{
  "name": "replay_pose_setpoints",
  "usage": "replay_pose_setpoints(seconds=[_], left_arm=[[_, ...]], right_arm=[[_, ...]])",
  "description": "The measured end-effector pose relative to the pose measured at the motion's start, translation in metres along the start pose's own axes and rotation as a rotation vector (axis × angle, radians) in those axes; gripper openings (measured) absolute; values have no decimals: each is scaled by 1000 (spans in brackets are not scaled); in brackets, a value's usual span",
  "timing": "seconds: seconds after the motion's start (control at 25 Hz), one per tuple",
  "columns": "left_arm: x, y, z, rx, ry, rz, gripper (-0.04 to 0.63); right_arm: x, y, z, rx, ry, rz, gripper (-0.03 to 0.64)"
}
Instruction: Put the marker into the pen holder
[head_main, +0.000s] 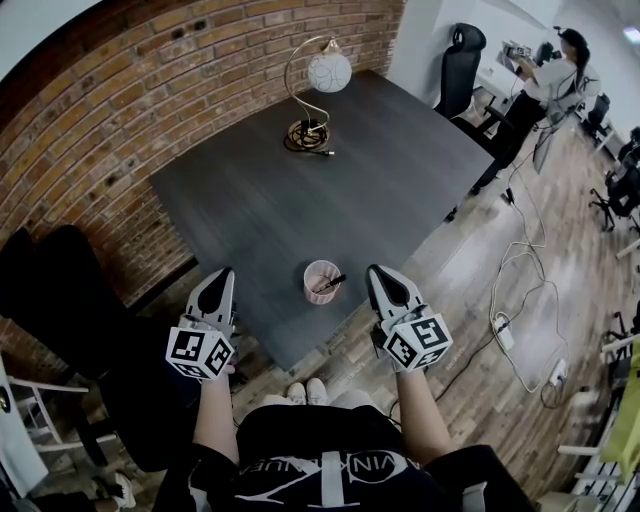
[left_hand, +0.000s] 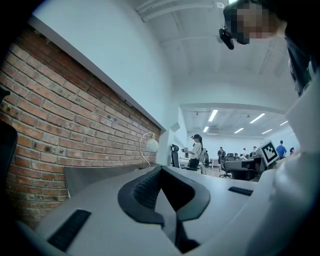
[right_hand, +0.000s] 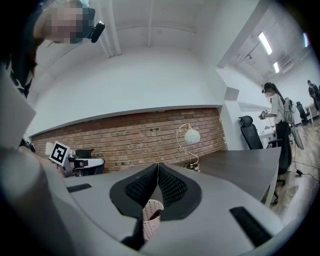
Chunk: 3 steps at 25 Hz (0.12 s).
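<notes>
One marker (head_main: 331, 282) leans in one pink pen holder (head_main: 311, 291) at the surface's (head_main: 340, 190) near edge, between left tongs (head_main: 225, 272) and right tongs (head_main: 375, 270), both pressed together, empty.

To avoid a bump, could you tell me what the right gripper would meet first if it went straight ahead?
Likely the brick wall beyond the table: the right gripper seems to clear the pen holder below and the lamp rightward; depth unclear.

Dark marker (head_main: 331, 283) leans inside upright pink pen holder (head_main: 311, 291).
</notes>
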<state>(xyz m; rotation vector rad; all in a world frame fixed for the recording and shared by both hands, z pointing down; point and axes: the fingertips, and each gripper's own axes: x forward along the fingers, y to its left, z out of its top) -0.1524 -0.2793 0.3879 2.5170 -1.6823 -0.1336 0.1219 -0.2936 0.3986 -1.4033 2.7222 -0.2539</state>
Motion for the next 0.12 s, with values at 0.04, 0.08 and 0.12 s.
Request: replay_pose_setpoints(seconds=[0.04,0.08,0.12], left_arm=[[0,-1,0,1,1,0,14],[0,-1,0,2,2,0,14],[0,-2,0,3,3,0,14]], right_arm=[[0,0,0,0,1,1,26],[-1,0,0,0,2,2,26],[-1,-1,-1,1,4,3,26]])
